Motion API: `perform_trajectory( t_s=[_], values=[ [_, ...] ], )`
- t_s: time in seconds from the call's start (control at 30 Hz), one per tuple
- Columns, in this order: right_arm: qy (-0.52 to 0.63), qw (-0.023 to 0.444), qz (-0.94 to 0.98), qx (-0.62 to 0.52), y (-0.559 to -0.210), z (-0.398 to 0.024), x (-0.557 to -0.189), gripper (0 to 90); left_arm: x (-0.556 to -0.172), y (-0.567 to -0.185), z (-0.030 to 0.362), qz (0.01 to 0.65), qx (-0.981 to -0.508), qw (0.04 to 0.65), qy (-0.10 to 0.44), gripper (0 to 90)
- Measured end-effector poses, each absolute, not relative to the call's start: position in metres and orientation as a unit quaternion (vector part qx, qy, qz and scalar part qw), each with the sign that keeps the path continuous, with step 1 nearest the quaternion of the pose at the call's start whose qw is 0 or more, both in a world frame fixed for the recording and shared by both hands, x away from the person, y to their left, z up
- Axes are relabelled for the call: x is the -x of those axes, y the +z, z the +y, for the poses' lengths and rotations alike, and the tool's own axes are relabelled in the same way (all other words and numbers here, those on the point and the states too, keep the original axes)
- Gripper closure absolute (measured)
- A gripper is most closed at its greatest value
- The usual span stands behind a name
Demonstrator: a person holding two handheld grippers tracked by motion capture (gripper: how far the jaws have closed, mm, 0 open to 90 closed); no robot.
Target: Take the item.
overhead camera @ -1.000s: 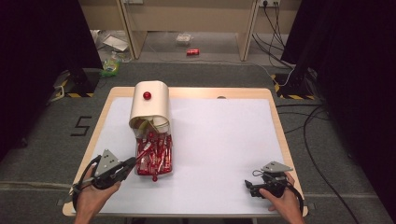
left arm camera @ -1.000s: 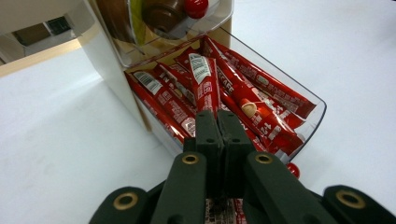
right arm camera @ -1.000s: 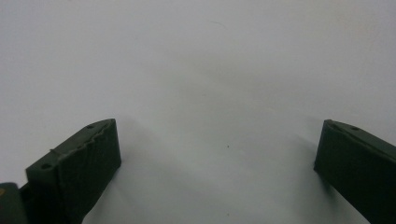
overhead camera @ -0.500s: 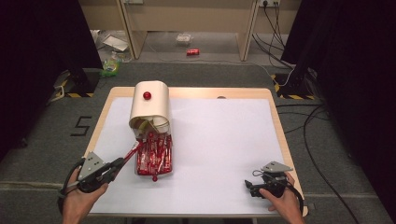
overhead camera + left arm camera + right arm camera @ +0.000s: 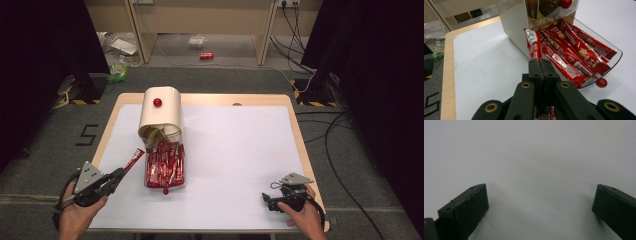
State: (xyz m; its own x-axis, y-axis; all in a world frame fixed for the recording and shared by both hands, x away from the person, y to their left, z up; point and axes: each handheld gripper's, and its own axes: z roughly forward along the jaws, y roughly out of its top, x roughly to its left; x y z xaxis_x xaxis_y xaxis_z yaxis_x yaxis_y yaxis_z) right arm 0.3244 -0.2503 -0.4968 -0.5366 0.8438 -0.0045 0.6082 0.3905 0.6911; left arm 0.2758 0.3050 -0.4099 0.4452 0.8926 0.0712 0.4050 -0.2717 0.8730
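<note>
At the near left corner of the white table top (image 5: 235, 150), left gripper (image 5: 121, 172) held in a hand (image 5: 75, 215), jaws clamped together on 1 red Nescafé stick sachet (image 5: 134, 159). Sachet lifted clear of the table, angled up and away toward the drawer, its far end just beside the drawer's left wall. From the left gripper view, same sachet (image 5: 533, 43) standing up out of the closed jaws, printed end uppermost.

At the near right, right gripper (image 5: 267, 200) low over the table in the other hand (image 5: 302, 217), jaws spread wide apart with nothing between them; bare white surface beyond them in the right gripper view.

Farther in, left of centre, clear plastic drawer (image 5: 165, 184) pulled out toward the person, loaded with a heap of red Nescafé sticks (image 5: 165, 165) lying mostly lengthwise. Small red knob (image 5: 165, 191) on the drawer's near front.

Behind the drawer, cream rounded dispenser box (image 5: 161, 112), with a 2nd red knob (image 5: 157, 102) on top.

Beyond the table, grey floor with cables, a red can (image 5: 206, 55) and scattered litter near wooden furniture legs.
</note>
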Motion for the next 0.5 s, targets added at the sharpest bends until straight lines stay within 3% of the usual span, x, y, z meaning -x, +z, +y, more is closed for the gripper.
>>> perform_trajectory(
  t_s=[0.5],
  values=[
    [0.325, 0.181, 0.814, -0.446, -0.497, -0.25, -0.324, 0.6, -0.283, -0.418, 0.316, 0.46, -0.723, 0.416, 0.304, 87.7]
  ],
)
